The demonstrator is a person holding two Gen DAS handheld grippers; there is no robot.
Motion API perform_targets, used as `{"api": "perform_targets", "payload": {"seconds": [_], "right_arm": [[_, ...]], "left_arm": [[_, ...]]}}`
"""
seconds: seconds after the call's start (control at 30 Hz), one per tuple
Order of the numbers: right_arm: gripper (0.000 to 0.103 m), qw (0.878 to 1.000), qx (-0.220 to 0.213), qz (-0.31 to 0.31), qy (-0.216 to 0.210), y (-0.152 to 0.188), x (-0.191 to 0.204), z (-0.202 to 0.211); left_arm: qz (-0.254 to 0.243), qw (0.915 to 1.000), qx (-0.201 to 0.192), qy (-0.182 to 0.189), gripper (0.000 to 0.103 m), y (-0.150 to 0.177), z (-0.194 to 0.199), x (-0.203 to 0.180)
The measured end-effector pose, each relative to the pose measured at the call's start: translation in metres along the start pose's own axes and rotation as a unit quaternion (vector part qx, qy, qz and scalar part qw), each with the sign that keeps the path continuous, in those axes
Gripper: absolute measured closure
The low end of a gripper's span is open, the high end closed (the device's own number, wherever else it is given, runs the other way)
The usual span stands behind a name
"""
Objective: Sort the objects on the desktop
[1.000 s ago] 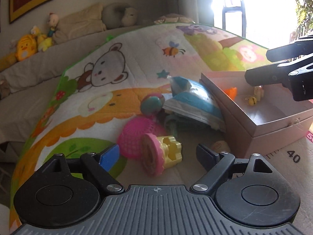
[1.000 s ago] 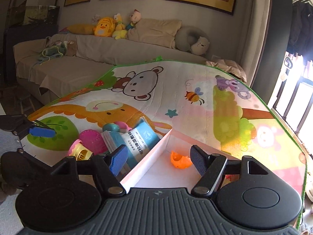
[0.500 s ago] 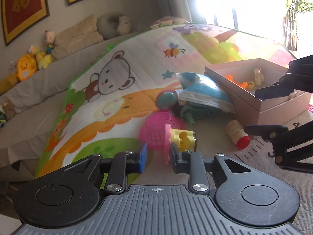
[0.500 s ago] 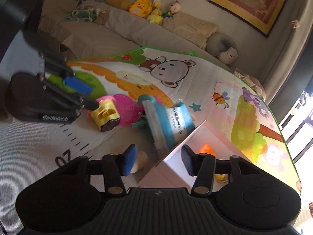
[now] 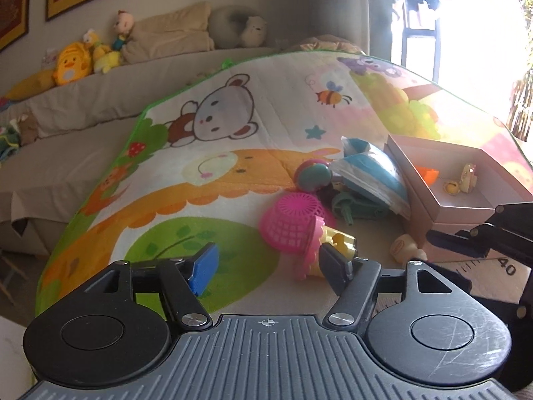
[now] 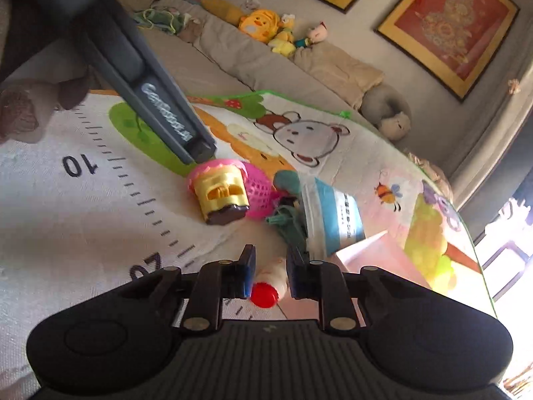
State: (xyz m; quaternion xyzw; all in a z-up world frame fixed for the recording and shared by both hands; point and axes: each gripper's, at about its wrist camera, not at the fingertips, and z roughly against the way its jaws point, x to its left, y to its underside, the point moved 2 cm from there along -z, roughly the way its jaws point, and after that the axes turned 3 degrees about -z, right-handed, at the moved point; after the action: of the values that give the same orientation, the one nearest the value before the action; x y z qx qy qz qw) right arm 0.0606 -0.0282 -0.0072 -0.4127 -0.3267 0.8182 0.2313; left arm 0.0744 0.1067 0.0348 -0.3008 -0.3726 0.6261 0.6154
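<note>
A pile of toys lies on the play mat: a pink mesh basket (image 5: 293, 221), a pink-and-yellow toy (image 5: 328, 243), a round teal-and-pink ball (image 5: 313, 175), a blue-and-white packet (image 5: 369, 171) and a dark green toy (image 5: 356, 206). My left gripper (image 5: 269, 263) is open, its right finger beside the pink-and-yellow toy. My right gripper (image 6: 269, 271) is closed around a small cream bottle with a red cap (image 6: 269, 285). The bottle also shows in the left wrist view (image 5: 404, 250), next to the pink box (image 5: 446, 206).
The open pink box holds an orange piece (image 5: 428, 175) and a small yellow figure (image 5: 466, 176). A sofa with plush toys (image 5: 71, 65) and cushions runs behind the mat. A printed ruler strip (image 6: 110, 180) edges the mat. The left gripper's body (image 6: 156, 113) crosses the right wrist view.
My left gripper has opened wide after being nearly closed. My right gripper has dropped down to the mat and closed around the red-capped bottle.
</note>
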Motion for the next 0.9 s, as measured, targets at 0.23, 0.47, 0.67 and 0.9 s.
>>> {"api": "perform_targets", "payload": {"seconds": [0.23, 0.47, 0.67, 0.9], "right_arm": [[0.089, 0.991, 0.061, -0.112, -0.044, 0.012, -0.036, 0.002], [0.046, 0.988, 0.053, -0.133, -0.056, 0.005, -0.024, -0.024], [0.078, 0.980, 0.071, -0.165, -0.086, 0.011, -0.035, -0.020], [0.078, 0.974, 0.079, -0.203, -0.060, 0.058, -0.069, 0.037]], "left_arm": [[0.015, 0.9999, 0.007, 0.000, 0.019, 0.007, -0.003, 0.002], [0.023, 0.9996, 0.015, 0.006, 0.015, 0.007, -0.002, -0.001], [0.015, 0.9997, 0.011, 0.019, 0.015, 0.000, -0.003, -0.014], [-0.038, 0.9989, -0.005, 0.029, 0.009, -0.010, -0.021, -0.051]]}}
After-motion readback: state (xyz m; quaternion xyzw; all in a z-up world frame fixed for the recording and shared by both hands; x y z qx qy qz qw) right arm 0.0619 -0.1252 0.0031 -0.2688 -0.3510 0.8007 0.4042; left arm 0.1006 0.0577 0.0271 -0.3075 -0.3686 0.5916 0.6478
